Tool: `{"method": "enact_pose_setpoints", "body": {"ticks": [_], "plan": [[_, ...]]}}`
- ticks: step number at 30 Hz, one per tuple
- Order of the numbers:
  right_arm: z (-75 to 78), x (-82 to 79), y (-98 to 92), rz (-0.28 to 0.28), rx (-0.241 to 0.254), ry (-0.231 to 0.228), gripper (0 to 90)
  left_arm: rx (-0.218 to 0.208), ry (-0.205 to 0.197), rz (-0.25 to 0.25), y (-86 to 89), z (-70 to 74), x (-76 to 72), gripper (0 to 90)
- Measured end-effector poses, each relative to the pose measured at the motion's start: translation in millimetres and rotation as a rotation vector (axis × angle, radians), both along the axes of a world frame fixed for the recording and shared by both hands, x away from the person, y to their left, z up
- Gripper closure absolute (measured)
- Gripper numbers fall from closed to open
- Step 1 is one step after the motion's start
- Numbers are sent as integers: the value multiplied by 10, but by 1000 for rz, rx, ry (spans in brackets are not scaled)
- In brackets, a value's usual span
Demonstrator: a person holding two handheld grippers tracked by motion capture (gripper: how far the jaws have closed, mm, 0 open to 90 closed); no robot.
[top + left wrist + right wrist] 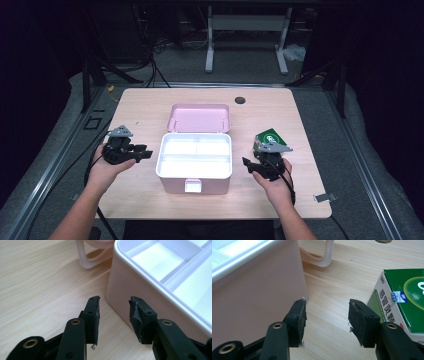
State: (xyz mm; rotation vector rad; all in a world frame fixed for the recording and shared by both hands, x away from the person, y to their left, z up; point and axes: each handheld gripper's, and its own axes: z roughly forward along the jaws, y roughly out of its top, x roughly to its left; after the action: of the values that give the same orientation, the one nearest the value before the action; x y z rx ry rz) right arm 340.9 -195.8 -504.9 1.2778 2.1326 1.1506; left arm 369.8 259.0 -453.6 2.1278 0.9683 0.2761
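Box: pink storage box sits mid-table, lid flipped open & lying flat behind it; white tray w/ compartments shows inside. Latch tab on the front wall, facing you.
Handle: pale loop shows by the box's far corner in the left gripper view, resting on the wood; same kind of loop in the right gripper view too.
Left gripper: your left gripper is just beside the box's left wall, pointing at it. Jaws apart w/ nothing between; pads clear of the wall, bare tabletop under the gap.
Right gripper: your right gripper is on the box's right side, aimed at it. Jaws apart, nothing between; the box wall is close by one pad, can't tell if touching.
Carton: green & white medicine carton lies near your right hand, just beside the other jaw, away from the box.
Table: light wood top, round cable hole at far edge.
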Motion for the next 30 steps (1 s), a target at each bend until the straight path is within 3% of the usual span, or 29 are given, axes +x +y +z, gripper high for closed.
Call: {"method": "enact_pose_setpoints", "body": {"ticks": [15,30], "plan": [[7,-18,3,13,-4,6,478,-5,-46,-68,-181,277,14,634],[3,-19,-1,19,-1,2,479,28,-46,-162,-536,314,62,655]]}}
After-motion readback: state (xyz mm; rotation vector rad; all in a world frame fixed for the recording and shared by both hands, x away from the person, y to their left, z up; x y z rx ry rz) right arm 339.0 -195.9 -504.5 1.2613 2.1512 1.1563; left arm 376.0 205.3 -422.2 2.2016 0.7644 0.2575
